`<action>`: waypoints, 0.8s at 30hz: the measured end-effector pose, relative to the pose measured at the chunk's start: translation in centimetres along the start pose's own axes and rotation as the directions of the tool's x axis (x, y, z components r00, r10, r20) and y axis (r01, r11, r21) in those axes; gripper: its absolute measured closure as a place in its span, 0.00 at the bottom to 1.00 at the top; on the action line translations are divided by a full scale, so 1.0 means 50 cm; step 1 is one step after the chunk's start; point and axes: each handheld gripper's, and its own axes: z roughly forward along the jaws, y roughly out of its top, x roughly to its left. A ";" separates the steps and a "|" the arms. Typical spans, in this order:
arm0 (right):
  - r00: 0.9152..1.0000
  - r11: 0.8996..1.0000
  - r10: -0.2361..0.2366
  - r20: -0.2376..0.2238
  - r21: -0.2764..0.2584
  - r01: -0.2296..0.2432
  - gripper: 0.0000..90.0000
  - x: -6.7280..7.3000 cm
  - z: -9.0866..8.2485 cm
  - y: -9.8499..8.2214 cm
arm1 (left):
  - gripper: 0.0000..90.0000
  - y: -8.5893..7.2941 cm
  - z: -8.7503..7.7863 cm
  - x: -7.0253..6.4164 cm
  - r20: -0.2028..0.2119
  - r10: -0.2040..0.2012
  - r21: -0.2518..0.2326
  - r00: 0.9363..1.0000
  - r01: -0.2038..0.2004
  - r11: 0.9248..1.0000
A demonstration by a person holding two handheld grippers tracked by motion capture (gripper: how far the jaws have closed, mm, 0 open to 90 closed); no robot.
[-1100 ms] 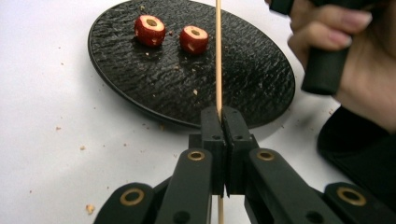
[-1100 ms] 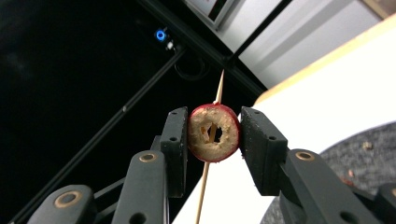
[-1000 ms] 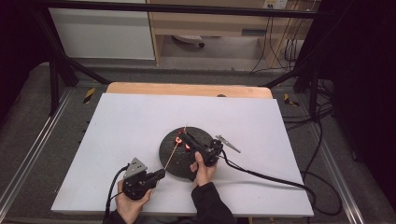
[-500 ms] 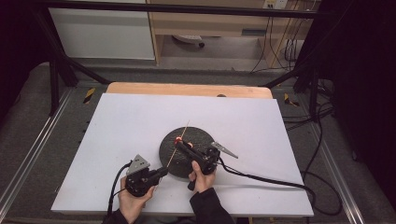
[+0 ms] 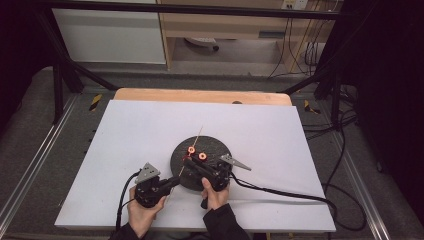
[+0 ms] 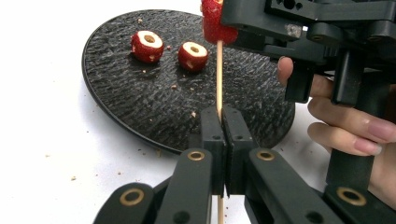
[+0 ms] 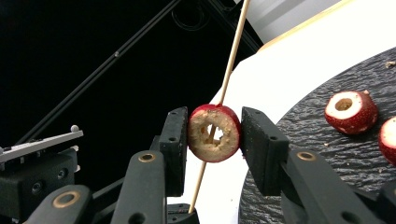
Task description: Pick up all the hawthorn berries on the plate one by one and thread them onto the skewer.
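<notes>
Two cored red fruits [image 6: 170, 49] lie loose on the dark slate plate [image 6: 140, 107], near its far edge; a third fruit [image 7: 214, 133] is threaded on the wooden skewer [image 6: 219, 74], which passes through its hollow core. Left gripper [image 6: 225, 135]: jaws pressed together on the skewer's lower end, holding it upright over the plate's near rim. Right gripper [image 7: 210, 135]: pads pinching the threaded fruit from both sides, above the left gripper.

Judgement: the step in hand is sliding this fruit down the stick. To do it well, keep the left clamp firm and the skewer steady, and move the right gripper straight along the stick's axis; any sideways pull could bend the thin stick or split the ring of flesh. Squeeze lightly, since the fruit looks soft.
</notes>
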 end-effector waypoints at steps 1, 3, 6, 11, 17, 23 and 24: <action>1.000 1.000 -0.009 0.002 0.005 0.009 0.69 0.001 0.000 0.002 | 0.99 -0.001 0.000 -0.001 0.004 -0.001 0.004 1.000 0.001 1.000; 1.000 1.000 -0.025 0.008 0.010 0.025 0.64 0.004 -0.002 0.006 | 0.99 -0.001 -0.002 0.001 -0.002 0.011 0.006 1.000 -0.011 1.000; 0.998 0.998 -0.058 0.019 0.025 0.058 0.56 0.010 -0.008 0.016 | 0.99 -0.003 -0.005 0.005 -0.003 0.012 0.009 1.000 -0.012 1.000; 0.989 0.991 -0.125 0.076 0.062 0.120 0.44 0.010 -0.024 0.038 | 0.99 -0.008 -0.020 0.019 -0.007 0.061 0.042 0.998 -0.061 0.997; 0.968 0.965 -0.210 0.141 0.191 0.181 0.30 -0.003 -0.033 0.065 | 0.99 -0.015 -0.039 0.035 -0.017 0.120 0.086 0.993 -0.118 0.989; 0.943 0.927 -0.282 0.180 0.305 0.219 0.26 -0.014 -0.035 0.099 | 0.99 -0.020 -0.061 0.054 -0.019 0.160 0.105 0.987 -0.157 0.982; 0.939 0.920 -0.291 0.184 0.325 0.221 0.26 -0.016 -0.035 0.107 | 0.99 -0.021 -0.064 0.057 -0.016 0.166 0.104 0.986 -0.163 0.981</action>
